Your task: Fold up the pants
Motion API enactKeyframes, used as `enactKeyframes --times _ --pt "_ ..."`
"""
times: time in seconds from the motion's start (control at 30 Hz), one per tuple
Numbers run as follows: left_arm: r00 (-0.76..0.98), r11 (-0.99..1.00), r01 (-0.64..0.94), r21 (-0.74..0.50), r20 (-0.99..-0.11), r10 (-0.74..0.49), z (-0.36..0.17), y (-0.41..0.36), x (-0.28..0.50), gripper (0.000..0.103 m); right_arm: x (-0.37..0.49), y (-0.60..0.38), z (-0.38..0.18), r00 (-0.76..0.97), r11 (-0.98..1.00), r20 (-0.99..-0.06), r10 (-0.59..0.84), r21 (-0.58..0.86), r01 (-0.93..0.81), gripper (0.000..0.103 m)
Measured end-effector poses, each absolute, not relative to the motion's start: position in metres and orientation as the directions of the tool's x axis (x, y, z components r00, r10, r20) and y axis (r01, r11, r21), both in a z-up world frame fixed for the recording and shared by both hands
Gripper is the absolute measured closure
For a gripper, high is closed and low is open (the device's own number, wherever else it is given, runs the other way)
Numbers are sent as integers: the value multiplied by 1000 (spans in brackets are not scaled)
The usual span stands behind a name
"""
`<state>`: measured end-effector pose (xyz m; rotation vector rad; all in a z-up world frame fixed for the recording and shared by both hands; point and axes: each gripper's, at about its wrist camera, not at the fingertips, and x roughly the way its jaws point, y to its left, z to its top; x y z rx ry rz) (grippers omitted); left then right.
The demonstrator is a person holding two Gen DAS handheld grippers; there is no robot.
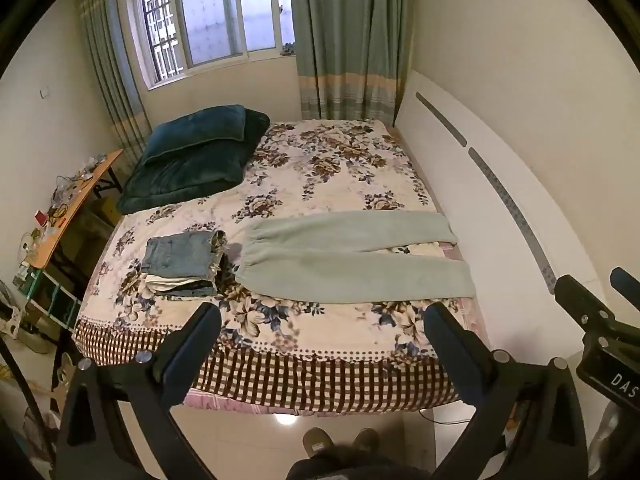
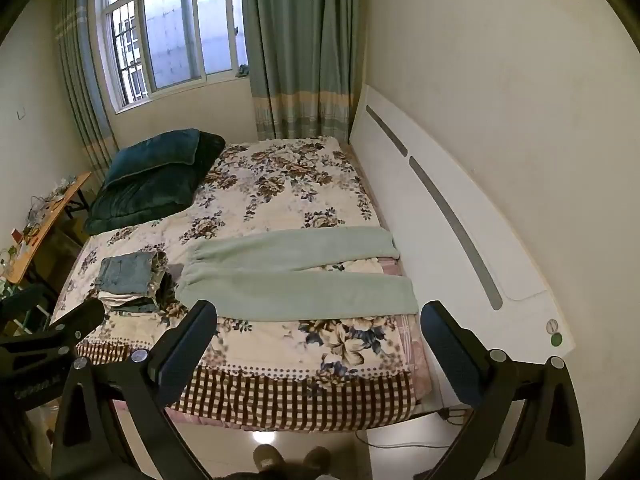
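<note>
Both grippers are held above the floor at the near edge of the bed (image 1: 280,368), clear of the bedding. Left gripper (image 1: 322,320): jaws spread wide, nothing between them. Right gripper (image 2: 318,318): jaws equally wide apart, nothing held; its body also shows at the right edge of the left wrist view. The pants (image 1: 356,256), pale green and fleecy, lie flat on the floral bedspread (image 1: 332,168) toward the side nearest the white headboard (image 1: 480,200). The two legs run side by side with a narrow wedge of bedspread showing between them; the gathered cuffs point toward the stack of folded clothes (image 1: 184,264), and the other end reaches the bed's headboard edge. The stack sits just beside the cuffs, close but whether touching cannot be told; a folded denim piece lies on top, with white and darker layers under it. A dark teal quilt (image 1: 196,160) with a pillow on it occupies the far corner by the window (image 1: 212,20). A cluttered wooden desk (image 1: 72,208) stands along the wall beyond the bed's far side; the items on it are too small to identify. No bins or boxes can be identified with contents visible.
</note>
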<state>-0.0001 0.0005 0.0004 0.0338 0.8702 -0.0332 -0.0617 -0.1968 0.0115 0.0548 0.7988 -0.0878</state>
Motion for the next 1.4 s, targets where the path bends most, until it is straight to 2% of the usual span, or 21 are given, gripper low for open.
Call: enactKeyframes --times 1.4 --pt "678 998 51 24 -735 -17 9 -12 -7 0 -63 -199 26 703 996 -710 -44 25 88 0"
